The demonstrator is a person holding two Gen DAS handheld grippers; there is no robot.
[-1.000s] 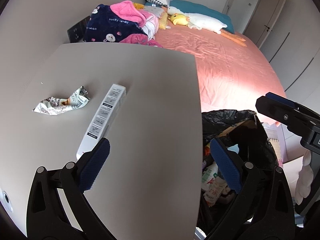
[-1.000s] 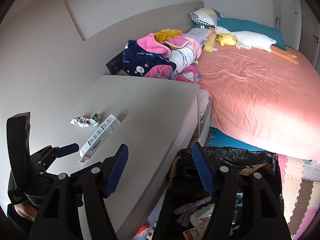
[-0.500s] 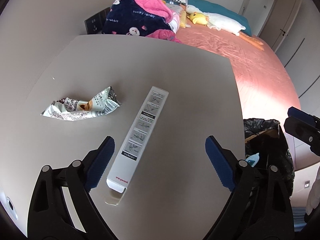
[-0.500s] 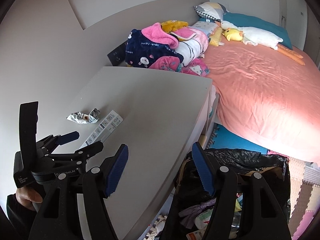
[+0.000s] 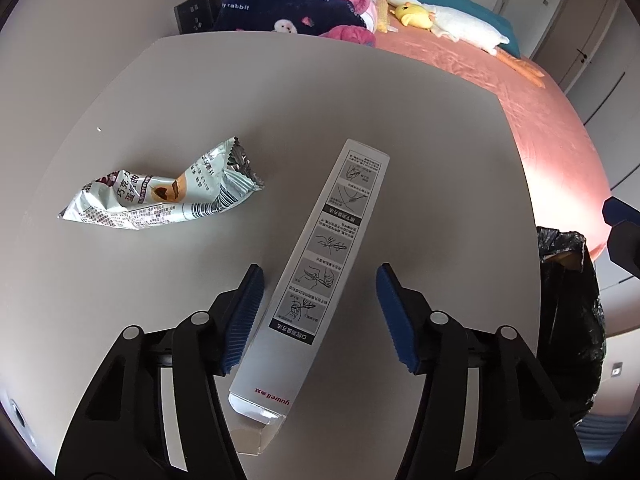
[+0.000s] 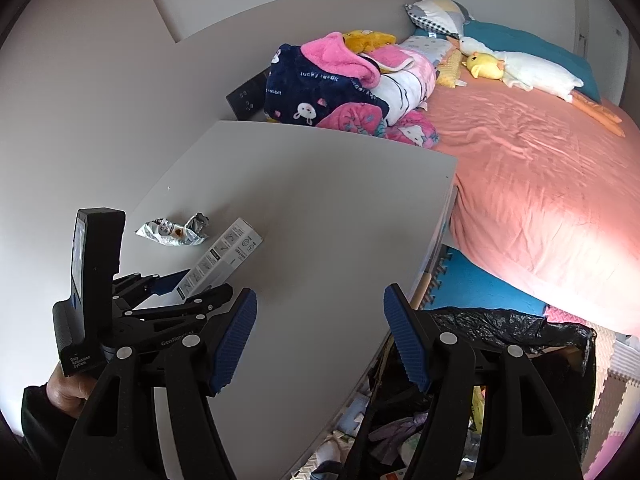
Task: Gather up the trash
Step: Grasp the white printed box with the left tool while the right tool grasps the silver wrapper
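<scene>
Left gripper [image 5: 318,316] is straddling the near end of the long white box [image 5: 320,284] lying flat on the grey table [image 5: 420,160]. Its jaws have just been closing, with the box between them. Left pad is sitting just beside the box's left edge, maybe grazing it; right pad is clearly apart from the right edge. So it is not clamping yet and is about half open. It is pointing steeply down and lining up across the box's narrow width, likely because the width is the only dimension that fits the jaws. The box's near flap is hanging open under the gripper, so I'd judge the end to be soft; squeezing further up the body looks safer.

Crumpled snack wrapper [image 5: 160,196] is lying to the left of the box, apart from it and untouched. It looks like the next pickup.

Right gripper [image 6: 320,336] is hovering over the table's near edge, jaws parted fairly wide and holding nothing. It is probably waiting near the bin so it isn't crowding the left one.

Black bin bag [image 6: 520,332] is sitting on the floor just off the table's right edge, mouth open and already holding rubbish, so the carry should be short.

Blankets [image 6: 340,84] and bed [image 6: 540,180] are behind the table and not involved.
</scene>
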